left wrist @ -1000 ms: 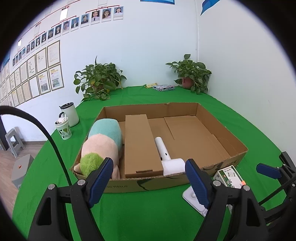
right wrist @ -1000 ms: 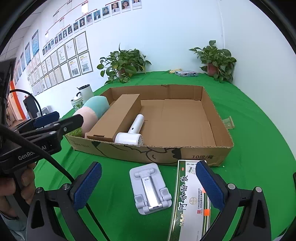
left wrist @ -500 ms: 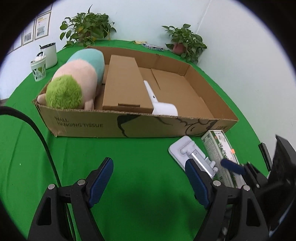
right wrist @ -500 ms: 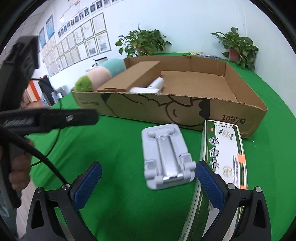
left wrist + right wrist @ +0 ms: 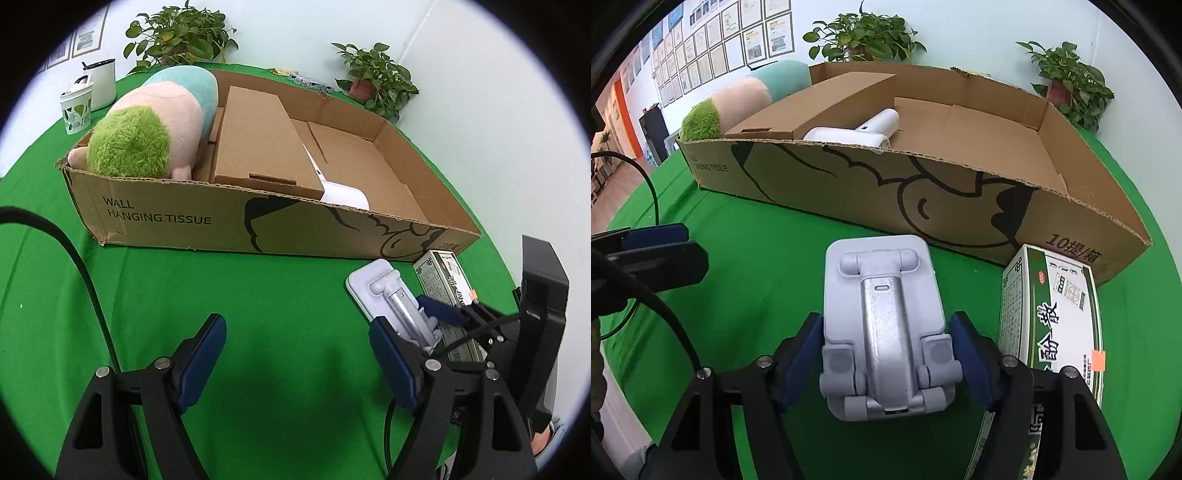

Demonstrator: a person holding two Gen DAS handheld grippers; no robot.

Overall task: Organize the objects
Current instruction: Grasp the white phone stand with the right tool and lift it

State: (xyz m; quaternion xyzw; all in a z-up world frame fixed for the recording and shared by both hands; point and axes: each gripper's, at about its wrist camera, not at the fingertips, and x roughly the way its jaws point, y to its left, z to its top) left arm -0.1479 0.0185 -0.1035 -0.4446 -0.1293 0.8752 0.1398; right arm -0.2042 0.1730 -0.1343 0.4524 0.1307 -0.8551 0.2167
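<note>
Gripping the grey phone stand (image 5: 886, 328) by its sides, right claw (image 5: 886, 363) down on green cloth (image 5: 768, 266). Green-and-white carton (image 5: 1052, 317) just right of stand, touching cardboard box (image 5: 923, 199). Left claw (image 5: 295, 363) spread wide over bare cloth, holding nothing. Plush toy (image 5: 151, 125), flat brown carton (image 5: 258, 140), white dryer (image 5: 864, 129) inside box.

One large cardboard tray (image 5: 229, 225), one plush toy (image 5: 147, 129), one flat carton (image 5: 258, 144), one white hair dryer (image 5: 860, 129), one phone stand (image 5: 886, 314), one green-and-white box (image 5: 1052, 317), two potted plants (image 5: 177, 29), two cups (image 5: 77, 107).
</note>
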